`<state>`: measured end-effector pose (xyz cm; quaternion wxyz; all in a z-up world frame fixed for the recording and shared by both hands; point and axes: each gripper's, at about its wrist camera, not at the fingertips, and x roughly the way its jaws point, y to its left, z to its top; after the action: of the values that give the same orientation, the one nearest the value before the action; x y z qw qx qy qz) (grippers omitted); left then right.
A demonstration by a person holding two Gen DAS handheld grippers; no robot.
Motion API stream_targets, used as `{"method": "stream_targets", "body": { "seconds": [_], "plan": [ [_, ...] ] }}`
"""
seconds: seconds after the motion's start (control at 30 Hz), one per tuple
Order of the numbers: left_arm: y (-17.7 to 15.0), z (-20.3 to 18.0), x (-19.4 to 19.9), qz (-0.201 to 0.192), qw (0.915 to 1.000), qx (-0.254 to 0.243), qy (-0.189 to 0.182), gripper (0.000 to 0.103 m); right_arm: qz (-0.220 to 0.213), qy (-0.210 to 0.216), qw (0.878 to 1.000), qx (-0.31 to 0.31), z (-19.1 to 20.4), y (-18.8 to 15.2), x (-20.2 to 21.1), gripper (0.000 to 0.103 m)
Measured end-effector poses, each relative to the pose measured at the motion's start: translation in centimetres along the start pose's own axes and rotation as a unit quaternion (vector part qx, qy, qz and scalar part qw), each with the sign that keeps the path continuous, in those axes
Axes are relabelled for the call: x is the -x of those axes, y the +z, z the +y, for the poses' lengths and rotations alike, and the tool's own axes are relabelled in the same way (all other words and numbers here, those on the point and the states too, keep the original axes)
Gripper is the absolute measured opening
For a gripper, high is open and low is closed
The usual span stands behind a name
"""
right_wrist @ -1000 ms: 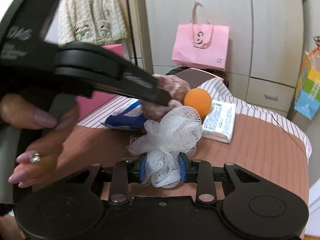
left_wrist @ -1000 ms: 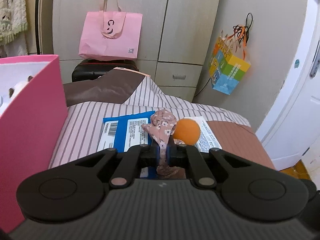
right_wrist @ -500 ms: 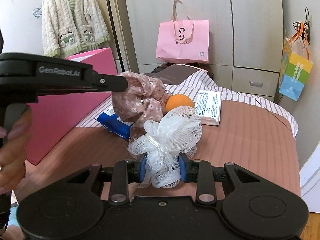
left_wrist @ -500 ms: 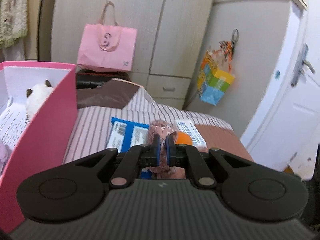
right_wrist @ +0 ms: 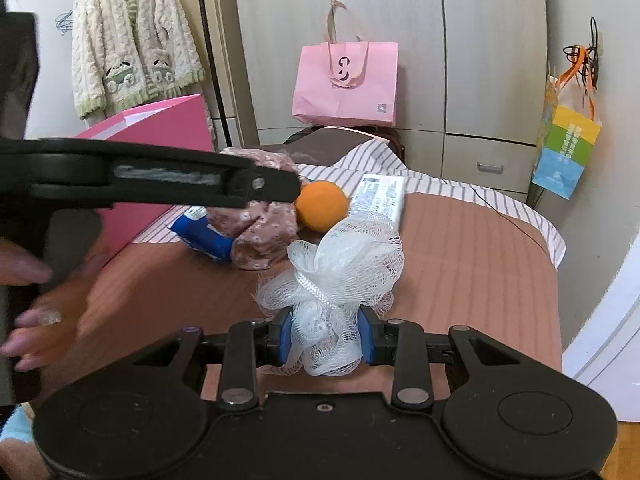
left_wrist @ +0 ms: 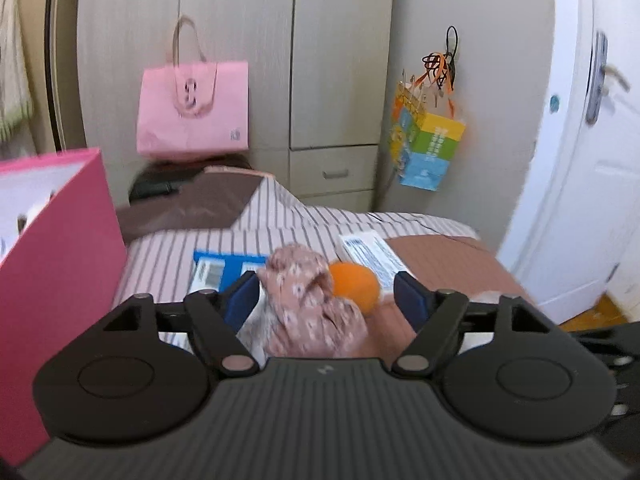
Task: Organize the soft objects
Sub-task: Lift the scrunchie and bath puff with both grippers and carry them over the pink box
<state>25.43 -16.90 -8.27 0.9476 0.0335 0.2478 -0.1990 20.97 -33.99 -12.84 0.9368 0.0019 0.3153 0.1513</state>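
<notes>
Two hand-held grippers: left hand-held gripper (left_wrist: 326, 294) opening around floral cloth (left_wrist: 312, 304), right hand-held gripper (right_wrist: 326, 336) clamped on mesh pouf (right_wrist: 340, 268).

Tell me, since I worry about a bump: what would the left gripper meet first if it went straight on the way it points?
Probably the floral cloth, which lies between the opening jaws of the left gripper. The orange ball sits just behind it, though depth is hard to judge.

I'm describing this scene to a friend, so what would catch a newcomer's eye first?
Probably the white mesh bath pouf, pinched in the right gripper low in front. Next, the orange ball on the bed beside the pink floral cloth, which sits between the left gripper's opening jaws. A bright pink box stands at left.
</notes>
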Motion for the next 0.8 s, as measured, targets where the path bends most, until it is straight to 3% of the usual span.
{"method": "stream_targets", "body": {
  "seconds": [0.1,0.2,0.23,0.3,0.47,0.57,0.6,0.63,0.8],
  "plan": [
    [-0.4,0.4,-1.2,0.021,0.9994,0.015,0.024,0.071,-0.002,0.002,1.0,-0.006,-0.2,0.0,-0.2,0.038],
    [-0.8,2.0,-1.2,0.035,0.9968,0.071,0.006,0.048,-0.002,0.004,1.0,-0.005,-0.3,0.0,-0.3,0.039],
    [-0.9,2.4,-1.0,0.035,0.9962,0.079,0.0,0.036,-0.002,0.005,1.0,-0.005,-0.3,-0.1,-0.4,0.039],
    [-1.0,2.4,-0.9,0.034,0.9967,0.074,0.0,0.027,-0.002,0.007,1.0,-0.005,-0.4,-0.1,-0.5,0.04],
    [-1.6,1.9,-2.5,0.069,0.9949,0.069,-0.027,0.026,-0.005,0.009,1.0,-0.01,-0.5,0.0,-0.8,0.04],
    [-2.0,0.8,-2.6,0.06,0.9978,0.026,-0.007,0.027,-0.007,0.003,1.0,-0.007,-0.2,0.0,-1.0,0.04],
    [-2.0,0.6,-2.4,0.061,0.998,0.019,0.004,0.018,-0.009,0.0,1.0,-0.005,-0.1,0.0,-0.9,0.04],
    [-1.9,0.6,-2.2,0.059,0.9981,0.019,0.008,0.013,-0.011,-0.003,1.0,-0.002,0.1,0.0,-0.9,0.039],
    [-1.0,1.1,0.5,0.012,0.9994,0.02,0.026,0.009,-0.012,-0.003,1.0,-0.001,0.4,-0.2,-0.2,0.037]
  ]
}}
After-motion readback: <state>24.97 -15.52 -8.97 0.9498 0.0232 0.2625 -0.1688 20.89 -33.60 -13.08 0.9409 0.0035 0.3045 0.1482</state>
